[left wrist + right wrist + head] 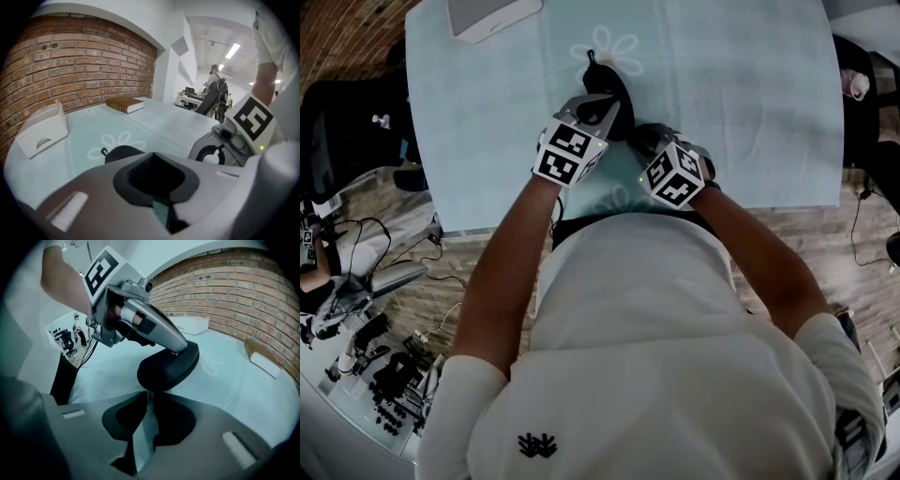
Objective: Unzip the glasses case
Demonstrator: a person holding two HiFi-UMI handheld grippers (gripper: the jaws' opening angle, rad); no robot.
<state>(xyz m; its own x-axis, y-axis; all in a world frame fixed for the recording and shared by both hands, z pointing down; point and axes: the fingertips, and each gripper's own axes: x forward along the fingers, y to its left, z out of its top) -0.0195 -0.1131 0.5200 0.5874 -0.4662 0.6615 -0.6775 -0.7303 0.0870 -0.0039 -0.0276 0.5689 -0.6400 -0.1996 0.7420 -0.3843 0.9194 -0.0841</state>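
The black oval glasses case (607, 89) lies on the pale teal tablecloth (750, 103), with a small tab (592, 58) at its far end. My left gripper (598, 111) comes down on the case's near part. Its jaws are closed, with dark case material between the tips (152, 161). In the right gripper view the left gripper's silver finger (161, 331) rests on top of the case (168, 365). My right gripper (149, 393) is shut, its tips right at the case's near end. I cannot see a zip pull between them.
A white tray (487, 17) stands at the table's far left and a brown book (124, 104) lies farther back. The table's near edge (750, 202) is just behind both grippers. A brick wall borders the far side. Office chairs and cables lie around the table.
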